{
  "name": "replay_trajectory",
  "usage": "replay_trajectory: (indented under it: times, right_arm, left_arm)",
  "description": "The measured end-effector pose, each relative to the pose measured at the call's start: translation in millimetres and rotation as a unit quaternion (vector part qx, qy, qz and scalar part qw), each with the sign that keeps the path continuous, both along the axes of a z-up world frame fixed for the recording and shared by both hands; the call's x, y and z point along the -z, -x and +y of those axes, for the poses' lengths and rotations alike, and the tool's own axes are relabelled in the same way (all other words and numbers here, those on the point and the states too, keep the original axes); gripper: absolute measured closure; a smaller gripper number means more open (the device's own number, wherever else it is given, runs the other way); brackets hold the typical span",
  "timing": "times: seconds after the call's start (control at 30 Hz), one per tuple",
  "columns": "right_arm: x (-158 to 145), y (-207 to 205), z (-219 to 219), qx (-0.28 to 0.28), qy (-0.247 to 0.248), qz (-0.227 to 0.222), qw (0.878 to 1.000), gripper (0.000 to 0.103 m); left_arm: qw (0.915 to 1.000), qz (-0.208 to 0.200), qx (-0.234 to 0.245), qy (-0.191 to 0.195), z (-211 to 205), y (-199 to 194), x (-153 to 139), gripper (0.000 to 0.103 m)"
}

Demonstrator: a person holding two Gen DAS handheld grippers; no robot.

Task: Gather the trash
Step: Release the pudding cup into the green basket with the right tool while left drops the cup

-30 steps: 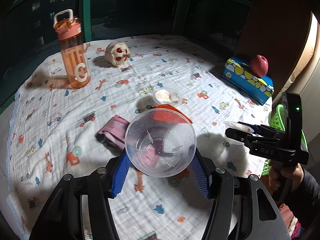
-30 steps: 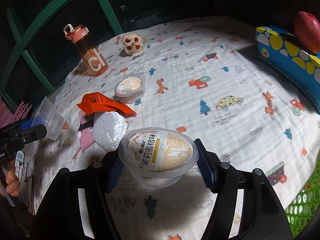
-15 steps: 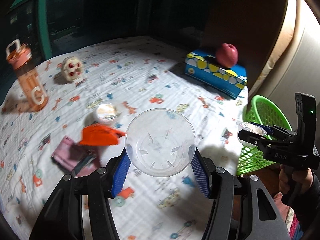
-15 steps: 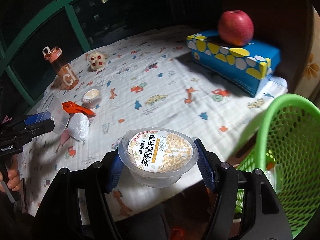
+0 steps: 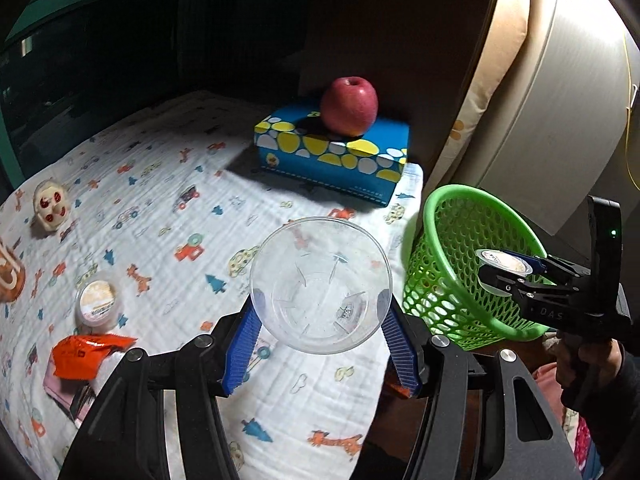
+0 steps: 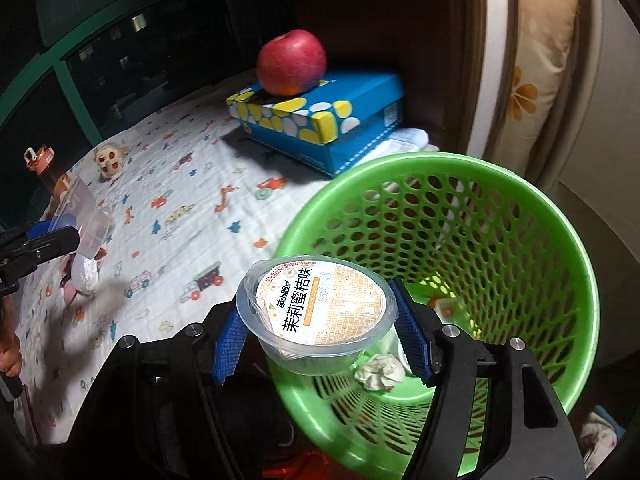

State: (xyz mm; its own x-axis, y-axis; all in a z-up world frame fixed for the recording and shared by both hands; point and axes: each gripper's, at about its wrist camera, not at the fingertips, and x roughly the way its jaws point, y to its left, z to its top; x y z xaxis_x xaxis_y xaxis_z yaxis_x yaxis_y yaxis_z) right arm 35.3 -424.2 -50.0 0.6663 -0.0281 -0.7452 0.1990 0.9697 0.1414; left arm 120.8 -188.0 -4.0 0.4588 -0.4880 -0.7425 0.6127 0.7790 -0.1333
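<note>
Crumpled tissue inside basket shows only from right wrist.

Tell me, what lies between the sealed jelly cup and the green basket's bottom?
Only open air; the jelly cup hangs over the green basket, shown in the right wrist view.

clear empty plastic cup held over the cloth edge, sealed jelly cup held above the green mesh basket.

Two jelly cups: one in the right tongs, one left of the left tongs. One clear cup, one green basket, one apple, one tissue box.
</note>
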Motion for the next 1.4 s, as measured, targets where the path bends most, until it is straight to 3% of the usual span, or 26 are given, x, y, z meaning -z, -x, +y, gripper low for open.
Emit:
replay_trajectory:
  times: [0.53,1.23,1.33,1.4]
  right_arm:
    - [8,39,-65,0.076,0.007,0.016,0.997,0.027]
    - [-2,89,-86,0.106,0.007,0.000,0.994,0.021]
    - [-2,94,-88,0.109,0.003,-0.002,0.994,0.020]
    - [-1,96,-88,0.110,0.001,-0.002,0.994,0.020]
  left_arm:
    - [0.9971,0.000,0.076,-0.009,-103,5,-5,0.046]
    - [0.9890,0.036,0.141,-0.026,-199,24,24,0.045]
    - [0.9882,0.039,0.146,-0.024,-205,27,27,0.038]
    - [0.9878,0.038,0.149,-0.021,-206,30,27,0.038]
